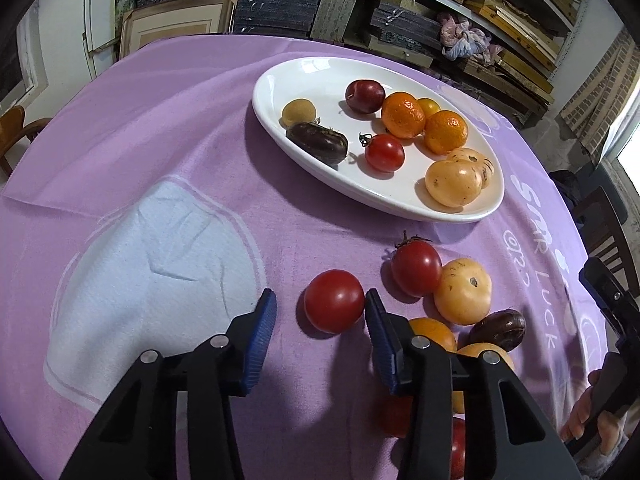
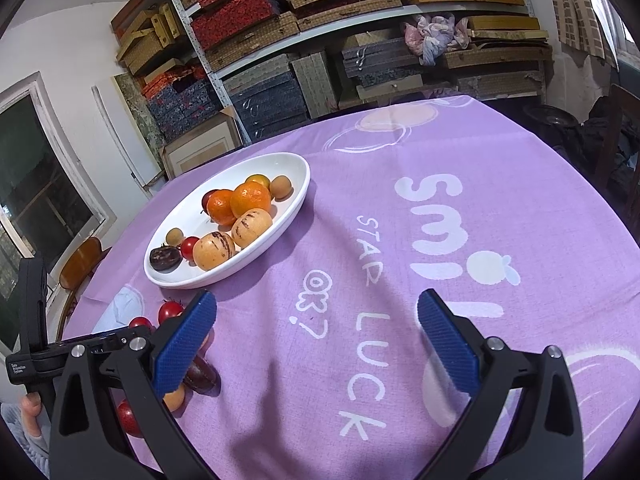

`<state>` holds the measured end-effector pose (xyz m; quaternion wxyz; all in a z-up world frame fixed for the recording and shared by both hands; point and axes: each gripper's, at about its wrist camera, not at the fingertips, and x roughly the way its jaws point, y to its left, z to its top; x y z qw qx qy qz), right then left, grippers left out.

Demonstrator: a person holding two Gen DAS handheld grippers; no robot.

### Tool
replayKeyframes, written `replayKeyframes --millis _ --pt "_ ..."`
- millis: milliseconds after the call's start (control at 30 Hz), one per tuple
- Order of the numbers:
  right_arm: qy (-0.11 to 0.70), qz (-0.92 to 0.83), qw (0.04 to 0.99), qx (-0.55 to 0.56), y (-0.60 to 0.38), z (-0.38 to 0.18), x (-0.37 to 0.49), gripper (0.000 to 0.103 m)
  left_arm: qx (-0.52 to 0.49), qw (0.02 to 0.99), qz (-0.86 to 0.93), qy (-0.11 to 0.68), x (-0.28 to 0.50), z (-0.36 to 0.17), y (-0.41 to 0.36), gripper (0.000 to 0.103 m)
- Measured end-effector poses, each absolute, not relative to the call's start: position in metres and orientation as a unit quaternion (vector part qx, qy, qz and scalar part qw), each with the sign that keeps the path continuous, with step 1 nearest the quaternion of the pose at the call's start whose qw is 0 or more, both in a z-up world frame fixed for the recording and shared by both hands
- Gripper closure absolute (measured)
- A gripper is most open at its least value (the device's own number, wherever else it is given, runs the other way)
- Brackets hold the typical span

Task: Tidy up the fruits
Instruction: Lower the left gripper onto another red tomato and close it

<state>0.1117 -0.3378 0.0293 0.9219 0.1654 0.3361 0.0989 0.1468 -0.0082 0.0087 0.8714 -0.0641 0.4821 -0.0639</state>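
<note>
Red tomato [image 1: 334, 301] sits between the part-open left tool [image 1: 320, 312]; right tool [image 2: 316, 336] gapes empty.

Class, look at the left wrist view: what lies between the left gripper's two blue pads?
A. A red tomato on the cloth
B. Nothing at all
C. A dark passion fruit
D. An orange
A: a red tomato sits on the purple tablecloth between the left gripper pads, close against the right pad, a gap at the left.
</note>
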Motion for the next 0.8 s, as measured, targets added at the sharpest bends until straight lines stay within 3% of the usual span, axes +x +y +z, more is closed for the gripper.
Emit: replayKeyframes --millis 300,600,800 --pt "0.338 0.099 0.921 0.165 -0.337 0.028 0.113 0.004 -0.010 0.884 -0.061 0.464 0.145 0.004 -0.022 0.071" --pt "0.338 0.107 0.922 0.157 -0.334 0.026 0.113 0.004 0.063 0.899 -0.060 0.430 0.128 0.000 -0.029 0.072" --pt "0.327 0.134 0.926 0.132 -0.319 0.031 0.108 0.004 0.042 0.900 -0.047 0.431 0.113 0.001 -0.008 0.072"
